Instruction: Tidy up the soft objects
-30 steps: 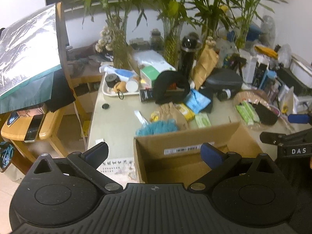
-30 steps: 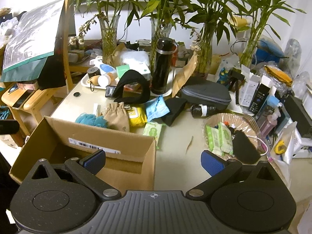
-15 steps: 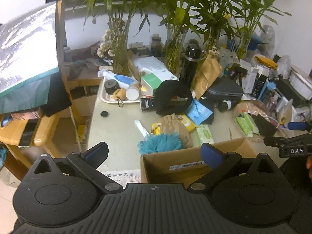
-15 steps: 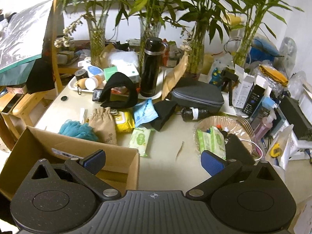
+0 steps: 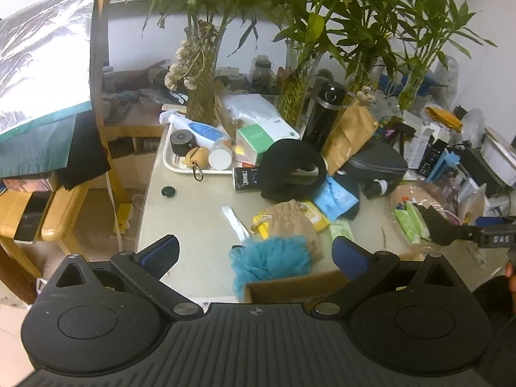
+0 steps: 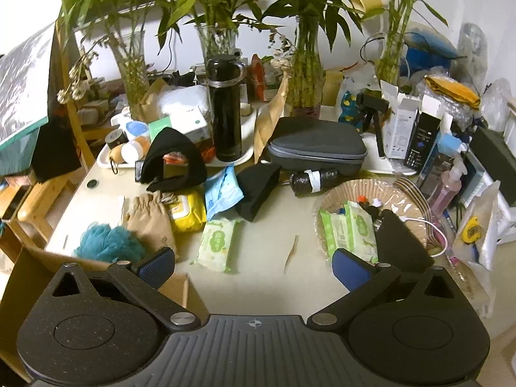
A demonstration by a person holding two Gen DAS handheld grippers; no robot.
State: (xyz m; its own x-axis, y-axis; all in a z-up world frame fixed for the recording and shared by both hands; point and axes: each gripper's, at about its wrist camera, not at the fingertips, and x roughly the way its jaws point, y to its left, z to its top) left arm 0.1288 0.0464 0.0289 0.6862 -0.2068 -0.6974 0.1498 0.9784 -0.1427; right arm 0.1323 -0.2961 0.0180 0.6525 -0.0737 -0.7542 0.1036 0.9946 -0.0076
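A teal bath pouf [image 5: 272,262] [image 6: 108,243] lies at the table's near edge, right behind the rim of an open cardboard box [image 5: 296,285] [image 6: 29,267]. Beyond it sit a brown drawstring pouch [image 5: 292,222] [image 6: 150,221], a yellow wipes pack [image 6: 188,211], a green wipes pack [image 6: 216,242], a blue packet [image 6: 222,190], a black cloth [image 6: 258,190] and a black headband [image 5: 290,171] [image 6: 175,164]. My left gripper [image 5: 254,251] hangs open above the pouf, holding nothing. My right gripper [image 6: 253,262] is open over bare table near the green wipes pack.
A white tray [image 5: 180,164] of bottles, a black flask [image 6: 225,109], a grey zip case [image 6: 317,146], glass vases with bamboo [image 6: 304,74] and boxes [image 6: 416,132] crowd the back. A paper plate [image 6: 364,190] holds wipes packs at right. A wooden chair [image 5: 48,216] stands left of the table.
Both grippers have moved forward over the table, so the cardboard box has slid down to the bottom of each view and the teal pouf now sits between my left fingers' line of sight.
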